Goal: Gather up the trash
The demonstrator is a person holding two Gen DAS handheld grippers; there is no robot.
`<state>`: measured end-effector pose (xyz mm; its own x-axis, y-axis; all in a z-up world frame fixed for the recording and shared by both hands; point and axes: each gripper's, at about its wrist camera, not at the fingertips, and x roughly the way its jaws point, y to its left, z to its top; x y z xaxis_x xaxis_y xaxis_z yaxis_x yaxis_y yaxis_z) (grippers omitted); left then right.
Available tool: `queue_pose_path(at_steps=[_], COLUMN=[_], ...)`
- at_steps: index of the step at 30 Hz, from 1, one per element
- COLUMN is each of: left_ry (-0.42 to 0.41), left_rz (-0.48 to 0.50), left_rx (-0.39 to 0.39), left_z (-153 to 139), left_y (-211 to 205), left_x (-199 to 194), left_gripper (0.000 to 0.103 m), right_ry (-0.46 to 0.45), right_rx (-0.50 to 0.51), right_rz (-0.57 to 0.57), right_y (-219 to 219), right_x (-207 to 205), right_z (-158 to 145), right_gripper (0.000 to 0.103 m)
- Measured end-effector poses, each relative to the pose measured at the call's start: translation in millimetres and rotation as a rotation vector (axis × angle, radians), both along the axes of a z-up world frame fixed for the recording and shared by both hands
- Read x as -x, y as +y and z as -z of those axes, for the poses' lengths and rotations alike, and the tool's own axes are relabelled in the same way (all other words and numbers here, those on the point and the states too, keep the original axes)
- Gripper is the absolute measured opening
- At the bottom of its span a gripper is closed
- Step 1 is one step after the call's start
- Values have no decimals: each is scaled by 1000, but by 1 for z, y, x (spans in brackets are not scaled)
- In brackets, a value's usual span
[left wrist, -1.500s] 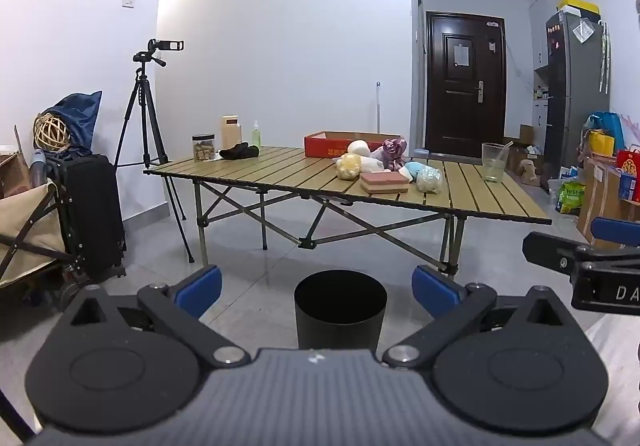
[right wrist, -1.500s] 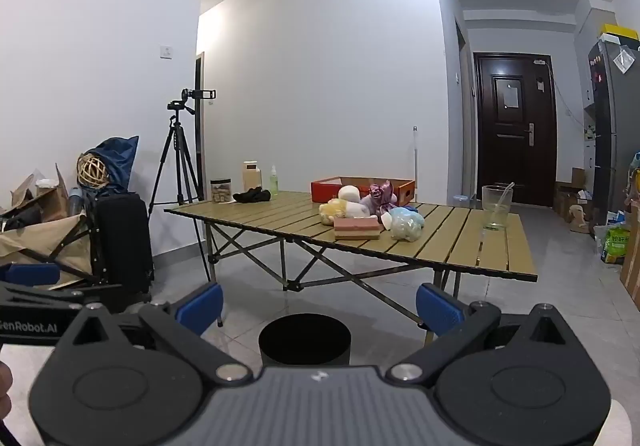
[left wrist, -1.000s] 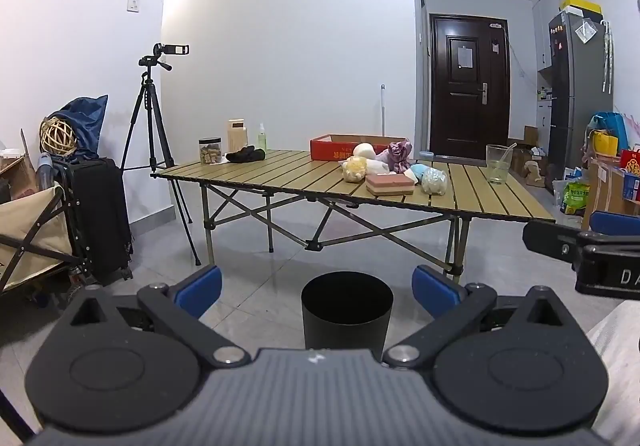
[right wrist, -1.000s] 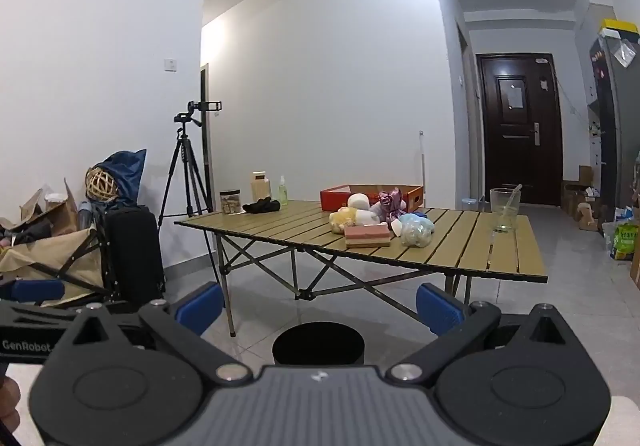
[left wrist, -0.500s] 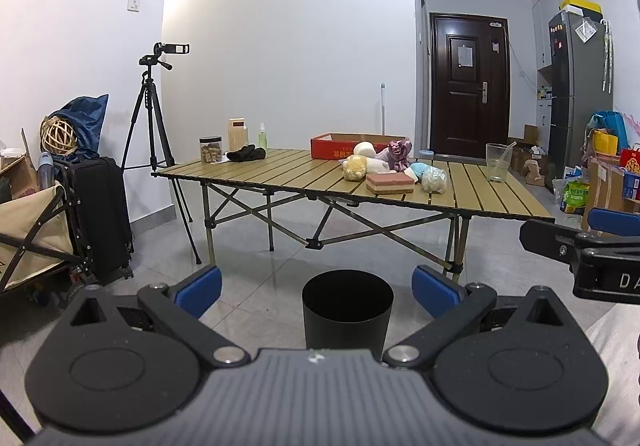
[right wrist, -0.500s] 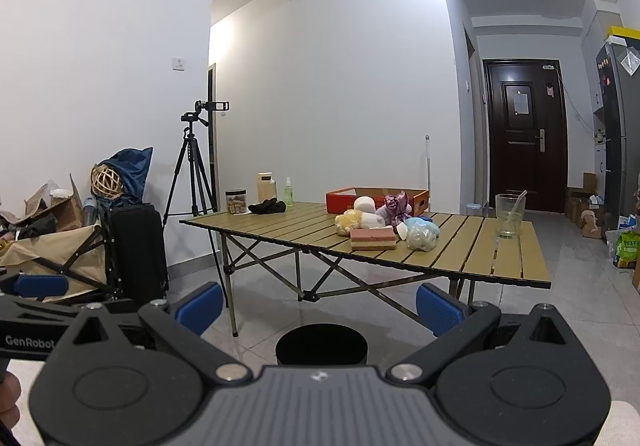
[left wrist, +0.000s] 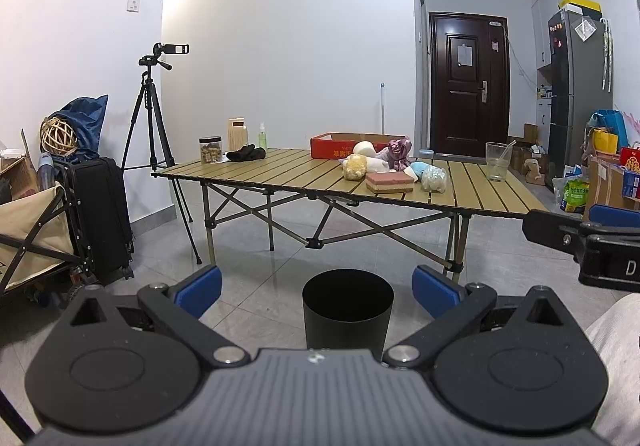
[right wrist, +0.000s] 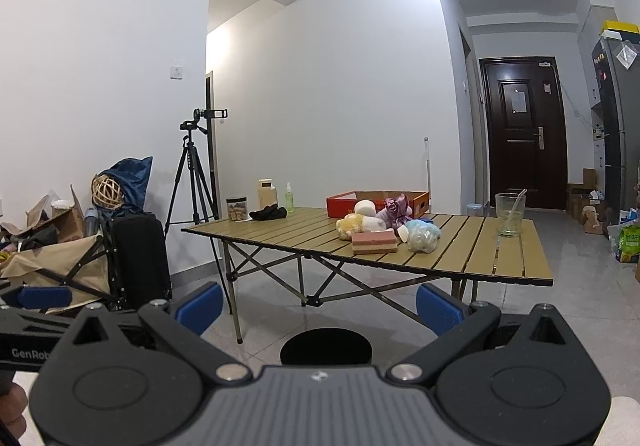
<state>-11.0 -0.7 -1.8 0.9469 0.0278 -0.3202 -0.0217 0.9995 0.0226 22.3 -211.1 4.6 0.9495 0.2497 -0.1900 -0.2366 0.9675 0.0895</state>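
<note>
A black trash bin [left wrist: 347, 312] stands on the tiled floor in front of a slatted folding table [left wrist: 288, 176]; it also shows in the right wrist view [right wrist: 326, 346]. A cluster of items lies on the table: a pink sponge block [left wrist: 389, 182], a yellow plush lump [left wrist: 355, 168], a clear crumpled bag [left wrist: 434, 178], a purple crumpled wrapper [left wrist: 398, 152]. My left gripper [left wrist: 316, 288] is open and empty, well short of the table. My right gripper [right wrist: 319, 306] is open and empty, beside it.
A red cardboard tray [left wrist: 352, 144], a glass with a straw [left wrist: 497, 162], a jar [left wrist: 211, 150] and black cloth [left wrist: 246, 154] are on the table. A tripod with camera [left wrist: 154, 118], a black suitcase [left wrist: 102, 214] and a folding cart [left wrist: 32, 238] stand left. Boxes and a fridge [left wrist: 576, 94] stand right.
Both grippers have edged slightly forward and right relative to the table; the view drifted a little. Both stay open and empty.
</note>
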Motion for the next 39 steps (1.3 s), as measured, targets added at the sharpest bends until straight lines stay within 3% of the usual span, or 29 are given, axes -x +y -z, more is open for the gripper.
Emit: queue_pose_path(at_steps=[39], left_ry=[7], left_rz=[1], left_rx=[-5], left_z=[1], left_y=[-1], left_x=[-2], left_gripper=[103], right_ry=[4], right_rx=[18], right_rz=[-12], right_y=[5], right_x=[0], right_z=[-3], right_gripper=[103])
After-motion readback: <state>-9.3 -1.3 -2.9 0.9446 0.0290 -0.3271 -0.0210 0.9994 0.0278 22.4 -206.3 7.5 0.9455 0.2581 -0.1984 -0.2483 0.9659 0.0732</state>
